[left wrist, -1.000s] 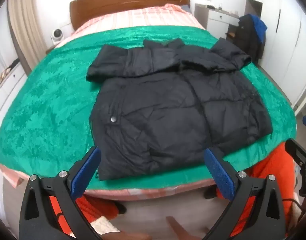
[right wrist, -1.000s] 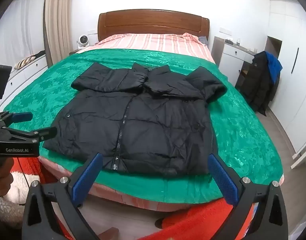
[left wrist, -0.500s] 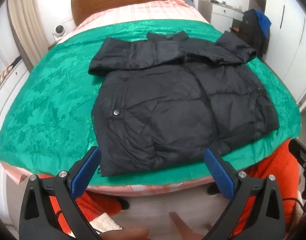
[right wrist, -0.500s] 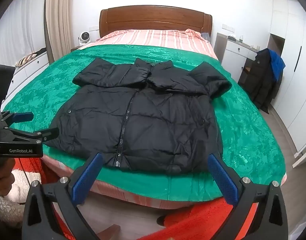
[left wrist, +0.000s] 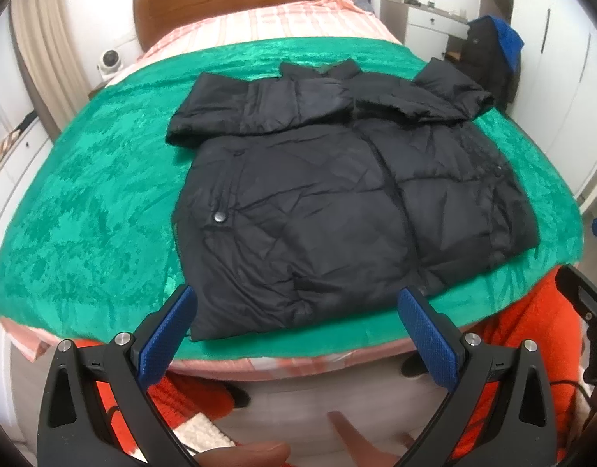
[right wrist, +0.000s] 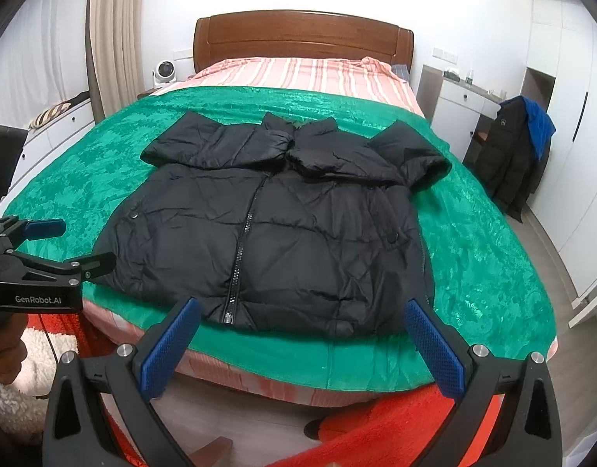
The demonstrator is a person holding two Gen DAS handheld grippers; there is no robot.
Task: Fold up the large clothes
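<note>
A black puffer jacket (left wrist: 337, 194) (right wrist: 282, 229) lies front up on the green bedspread (left wrist: 88, 210) (right wrist: 477, 249), zipped, with both sleeves folded across its chest below the collar. Its hem lies near the foot edge of the bed. My left gripper (left wrist: 296, 311) hovers open just before the hem, blue pads spread wide with nothing between them. My right gripper (right wrist: 302, 323) is also open and empty, short of the hem's right part. The left gripper (right wrist: 45, 249) shows side-on at the left edge of the right wrist view, held by a hand.
A wooden headboard (right wrist: 302, 35) and a striped pink sheet (right wrist: 298, 78) lie beyond the bedspread. A dark coat with a blue hood (right wrist: 520, 155) hangs by white cupboards on the right. A white drawer unit (right wrist: 53, 132) stands left. Orange-red clothing (right wrist: 395, 424) of the person is below the grippers.
Both grippers have moved closer to the bed and the jacket's hem, which now fills more of each view. Jaws stay open; the jacket has not moved.
</note>
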